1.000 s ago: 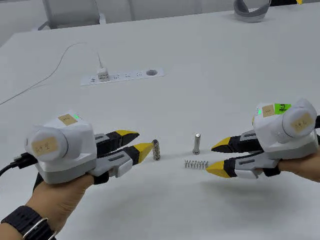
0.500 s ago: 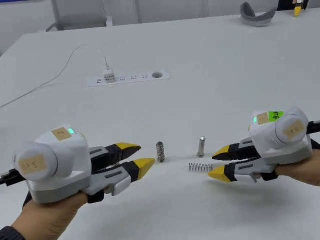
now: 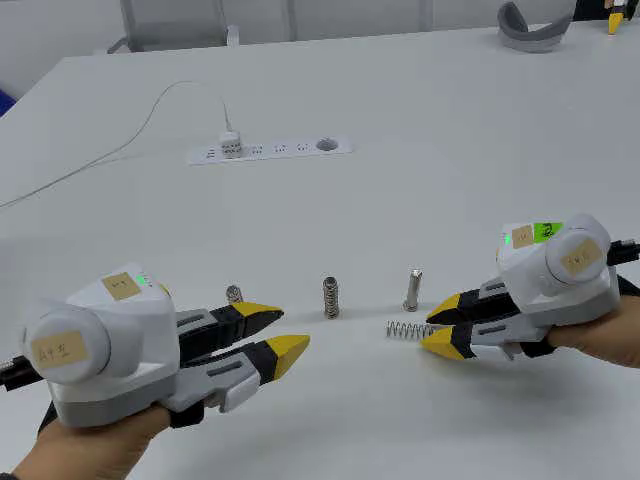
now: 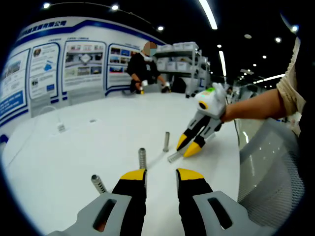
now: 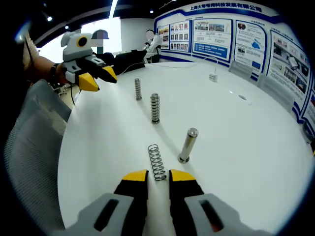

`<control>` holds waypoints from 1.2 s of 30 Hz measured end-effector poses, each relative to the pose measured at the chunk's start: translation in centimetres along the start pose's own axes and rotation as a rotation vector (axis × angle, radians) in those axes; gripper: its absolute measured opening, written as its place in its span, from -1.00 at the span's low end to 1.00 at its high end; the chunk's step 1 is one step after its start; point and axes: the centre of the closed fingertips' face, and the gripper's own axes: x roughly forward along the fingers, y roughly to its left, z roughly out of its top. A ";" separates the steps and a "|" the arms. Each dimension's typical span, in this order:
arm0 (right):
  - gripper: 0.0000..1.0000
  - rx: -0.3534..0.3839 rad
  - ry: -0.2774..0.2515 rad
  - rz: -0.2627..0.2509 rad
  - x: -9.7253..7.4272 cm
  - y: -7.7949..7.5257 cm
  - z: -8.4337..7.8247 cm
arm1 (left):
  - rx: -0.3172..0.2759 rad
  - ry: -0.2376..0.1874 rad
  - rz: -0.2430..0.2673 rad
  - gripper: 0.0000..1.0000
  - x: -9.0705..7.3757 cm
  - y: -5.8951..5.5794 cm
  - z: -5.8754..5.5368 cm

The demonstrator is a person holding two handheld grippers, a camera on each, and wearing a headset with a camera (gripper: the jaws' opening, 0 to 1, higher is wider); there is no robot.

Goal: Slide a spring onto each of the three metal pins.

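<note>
Right tool [image 5: 158, 174] narrowed round spring [image 5: 156, 160], perhaps touching; left tool [image 4: 161, 173] parted, empty; white table [image 3: 420, 210].

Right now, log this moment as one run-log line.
left pin: spring on | middle pin: spring on | right pin: bare | loose spring: lying by right gripper, open | left gripper: open, empty
</note>
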 end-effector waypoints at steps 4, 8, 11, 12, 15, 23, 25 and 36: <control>-0.69 -0.005 0.005 0.002 0.1 0.0 -0.1 | -0.007 0.007 -0.006 -0.52 -0.1 -0.2 -0.3; -0.73 -0.008 0.015 0.010 0.3 0.0 -0.3 | -0.012 0.010 -0.008 -0.51 0.0 -0.2 -0.5; -0.76 -0.012 0.020 0.018 0.4 0.2 -0.4 | -0.016 0.009 -0.011 -0.51 0.0 -0.2 -0.6; -0.76 -0.016 0.020 0.018 0.4 0.2 -0.3 | -0.015 0.011 -0.011 -0.51 0.0 -0.2 -0.7; -0.76 -0.019 0.025 0.025 0.5 0.3 -0.3 | -0.017 0.015 -0.015 -0.50 0.1 -0.3 -0.8; -0.77 -0.036 0.021 0.042 -0.1 1.0 0.4 | -0.006 0.046 -0.059 -0.42 0.8 -1.2 -1.5; -0.77 -0.043 0.019 0.046 -0.4 1.2 0.7 | 0.004 0.053 -0.077 -0.40 1.0 -1.5 -1.7; -0.77 -0.123 0.017 0.116 -1.5 3.8 2.5 | 0.065 0.087 -0.155 -0.36 2.6 -3.0 -2.0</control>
